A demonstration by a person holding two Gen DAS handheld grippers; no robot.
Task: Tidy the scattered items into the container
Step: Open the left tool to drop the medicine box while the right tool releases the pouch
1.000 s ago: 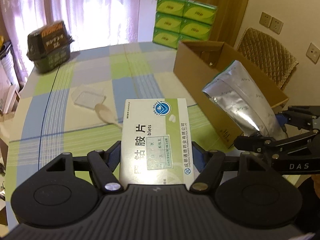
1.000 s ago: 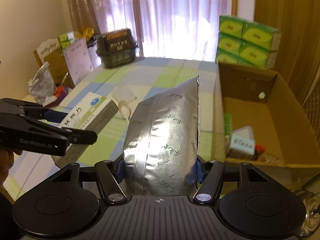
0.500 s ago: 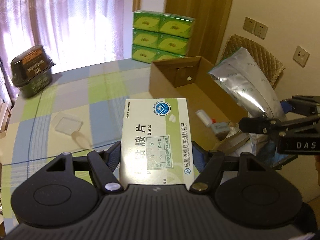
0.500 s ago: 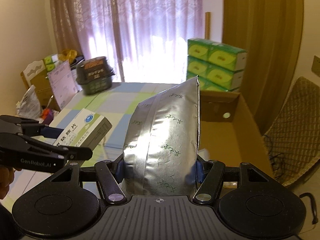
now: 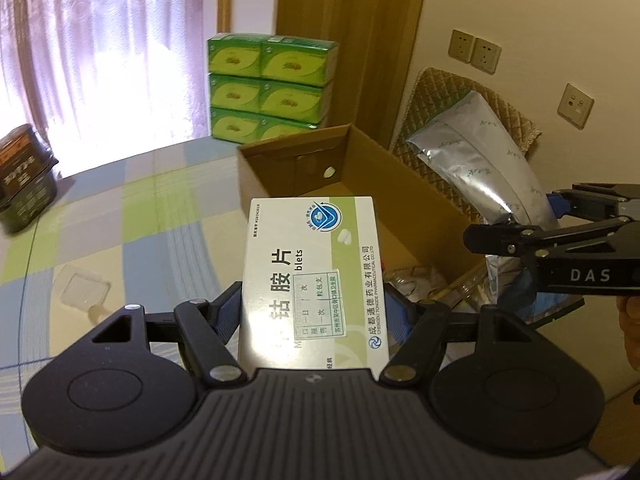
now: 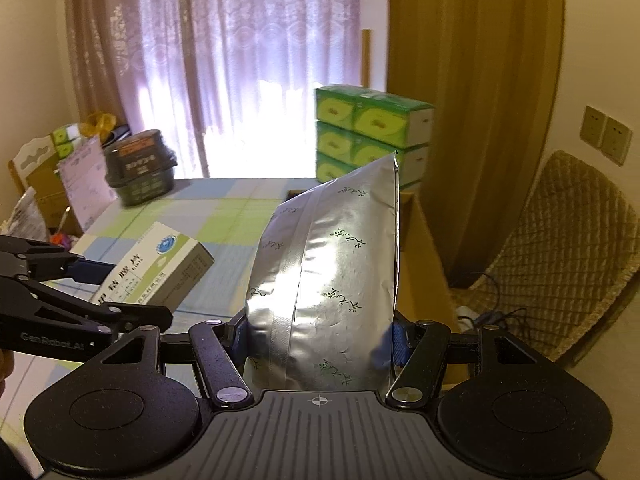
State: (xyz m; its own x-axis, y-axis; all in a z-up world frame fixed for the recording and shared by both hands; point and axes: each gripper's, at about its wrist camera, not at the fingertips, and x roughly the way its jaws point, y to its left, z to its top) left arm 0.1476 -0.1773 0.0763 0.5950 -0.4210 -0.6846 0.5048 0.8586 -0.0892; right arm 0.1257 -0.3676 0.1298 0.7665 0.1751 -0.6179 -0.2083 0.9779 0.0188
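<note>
Left gripper (image 5: 312,312) clamped on flat glossy medicine carton (image 5: 312,276), now above cardboard box (image 5: 404,196) (earlier over table). Right gripper (image 6: 320,340) clamped on crinkled silver foil pouch (image 6: 328,280), now nearer box's right wall.

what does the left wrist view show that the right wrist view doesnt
Only the left wrist view shows the inside of the cardboard box, with clutter at its near end, and a clear lid on the tablecloth. Only the right wrist view shows the pink sheet and clutter beside the table. Both show the medicine box in the left gripper, the silver pouch in the right gripper, and the green tissue boxes.
</note>
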